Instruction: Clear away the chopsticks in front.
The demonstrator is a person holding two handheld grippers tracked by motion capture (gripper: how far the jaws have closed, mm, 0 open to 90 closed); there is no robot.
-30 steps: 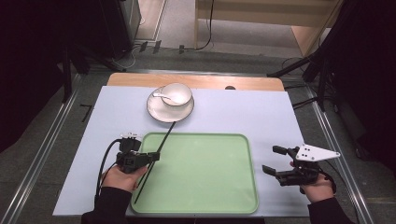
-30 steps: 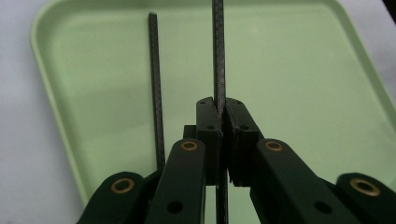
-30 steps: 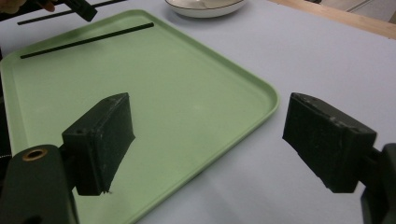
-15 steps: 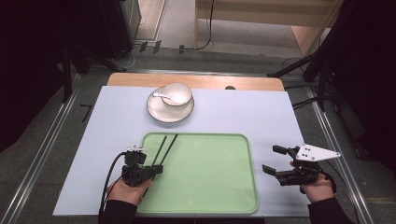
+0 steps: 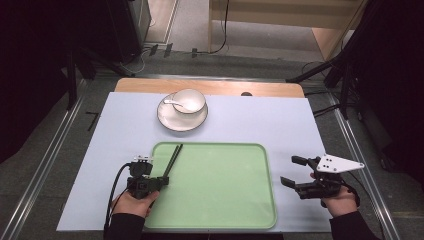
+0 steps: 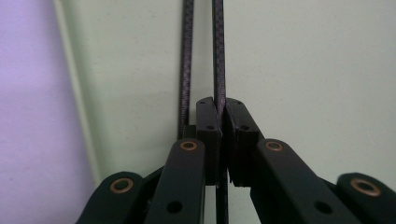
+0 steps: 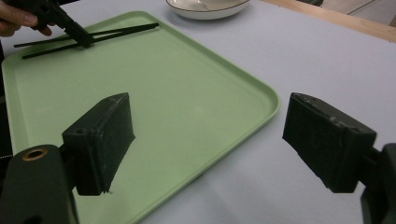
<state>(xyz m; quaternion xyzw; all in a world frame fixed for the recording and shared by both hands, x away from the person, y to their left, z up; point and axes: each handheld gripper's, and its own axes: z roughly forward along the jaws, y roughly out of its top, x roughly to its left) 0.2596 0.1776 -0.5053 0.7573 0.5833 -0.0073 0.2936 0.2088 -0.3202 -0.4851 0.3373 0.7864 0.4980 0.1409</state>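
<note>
At the lower left of the high view, the left gripper [image 5: 162, 180] pinches black chopsticks [image 5: 173, 158] over the left edge of a green tray [image 5: 225, 200]. At lower right, the right gripper [image 5: 292, 172] hovers beside the tray with its jaws spread wide and nothing between them.
</note>
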